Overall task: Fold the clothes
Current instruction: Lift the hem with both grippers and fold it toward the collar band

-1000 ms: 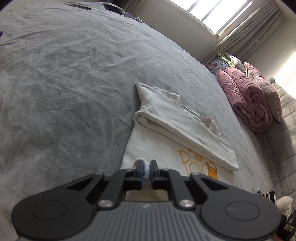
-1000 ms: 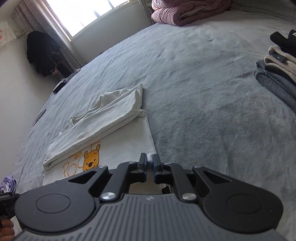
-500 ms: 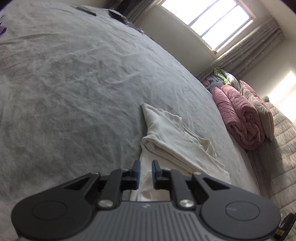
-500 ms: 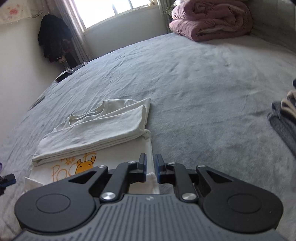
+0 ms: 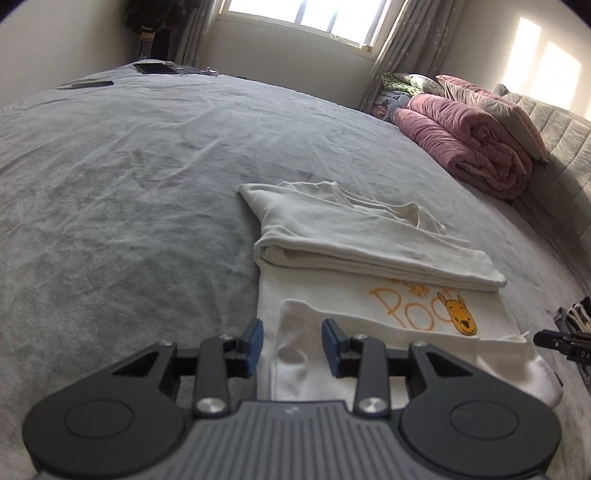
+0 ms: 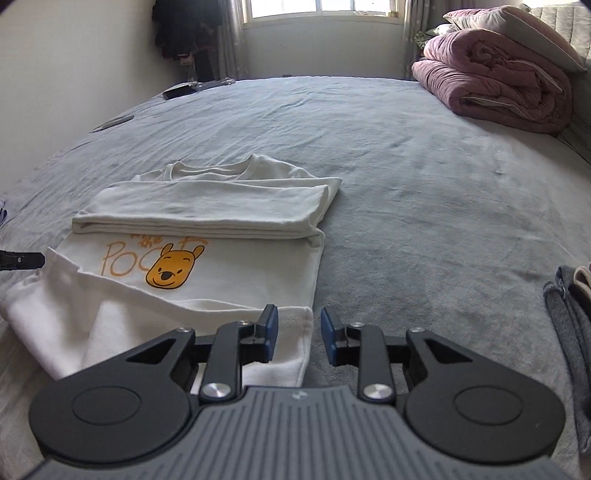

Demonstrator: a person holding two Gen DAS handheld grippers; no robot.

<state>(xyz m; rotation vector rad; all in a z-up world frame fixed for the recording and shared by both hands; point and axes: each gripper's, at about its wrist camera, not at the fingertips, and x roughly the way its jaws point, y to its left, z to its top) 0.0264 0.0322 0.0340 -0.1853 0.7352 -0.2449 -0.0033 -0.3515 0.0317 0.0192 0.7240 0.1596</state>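
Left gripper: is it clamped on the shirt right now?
No. The left gripper is wide open, its blue pads apart over the white shirt hem, gripping nothing.

Daylight pours through the window (image 5: 306, 18), which is blown out to white, and a sunlit patch glares on the wall (image 5: 532, 70). The bed (image 6: 406, 155) is softly, evenly lit. Fisheye bending curves the edges; corners go dark.
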